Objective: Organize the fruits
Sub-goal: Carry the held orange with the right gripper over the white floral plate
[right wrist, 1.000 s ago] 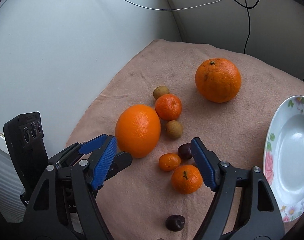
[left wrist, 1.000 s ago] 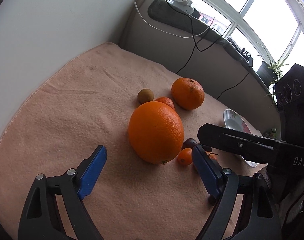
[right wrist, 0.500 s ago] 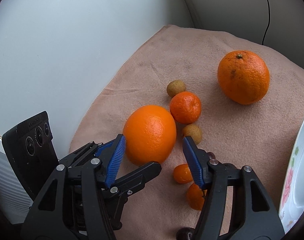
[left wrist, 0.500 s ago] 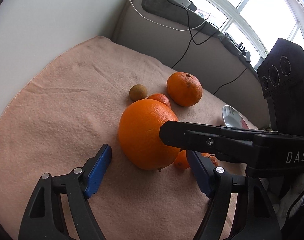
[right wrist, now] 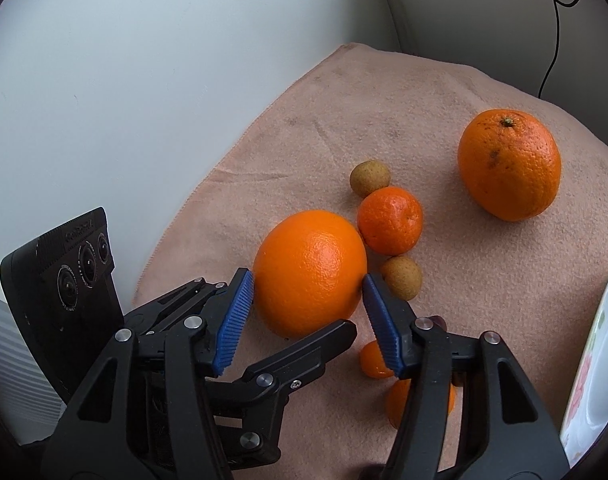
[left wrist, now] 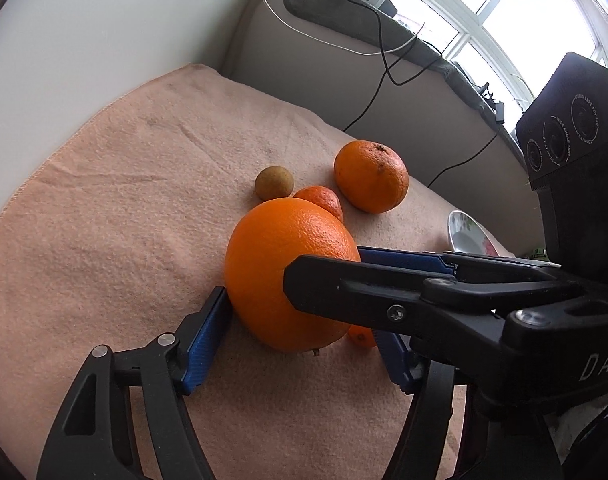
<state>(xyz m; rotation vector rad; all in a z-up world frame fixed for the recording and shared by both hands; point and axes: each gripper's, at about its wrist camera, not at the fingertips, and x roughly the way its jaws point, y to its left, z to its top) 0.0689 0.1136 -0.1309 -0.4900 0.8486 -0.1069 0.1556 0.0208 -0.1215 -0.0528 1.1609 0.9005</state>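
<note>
Fingers (right wrist: 239, 312) of the right gripper (right wrist: 304, 316) are pressed onto the large orange (right wrist: 310, 272); the left gripper (left wrist: 299, 348), just closing, flanks it too. Probably a shared lift toward the plate (right wrist: 596, 380) is intended.

I note a plain white wall (left wrist: 103, 28) to my left and a beige ledge (left wrist: 344, 92) ahead. Bright daylight enters through windows (left wrist: 516, 4) above it. Black cables (left wrist: 378, 52) and a white cable (left wrist: 287, 26) hang down.

Big glossy orange (right wrist: 310, 272) on towel, smaller citrus (right wrist: 390, 220) just beside
</note>
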